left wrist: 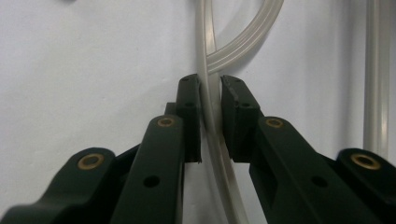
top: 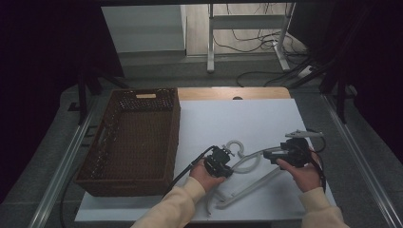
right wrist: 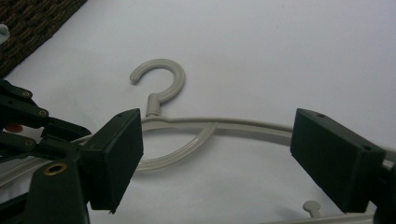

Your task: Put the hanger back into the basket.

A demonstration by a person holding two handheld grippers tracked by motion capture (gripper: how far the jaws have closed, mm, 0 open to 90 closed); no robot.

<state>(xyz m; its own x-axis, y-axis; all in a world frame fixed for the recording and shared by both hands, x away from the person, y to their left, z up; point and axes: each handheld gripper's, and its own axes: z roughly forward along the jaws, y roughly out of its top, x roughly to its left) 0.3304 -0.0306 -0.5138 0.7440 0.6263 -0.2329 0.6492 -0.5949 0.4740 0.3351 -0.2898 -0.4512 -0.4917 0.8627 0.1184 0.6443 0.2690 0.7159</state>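
White table (top: 247, 118), basket (top: 133, 137) beside hanger (top: 242, 161)

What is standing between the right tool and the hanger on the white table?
Nothing visible. In the right gripper view the right tool is open, and the hanger lies across the gap between its jaws with only bare white table around it. The left tool already pinches the hanger's arm.

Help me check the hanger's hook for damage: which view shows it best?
The right gripper view: the hook lies whole, unblocked, between the open jaws. The high view shows it small beside the left gripper; the left gripper view gives just the hanger's arm.
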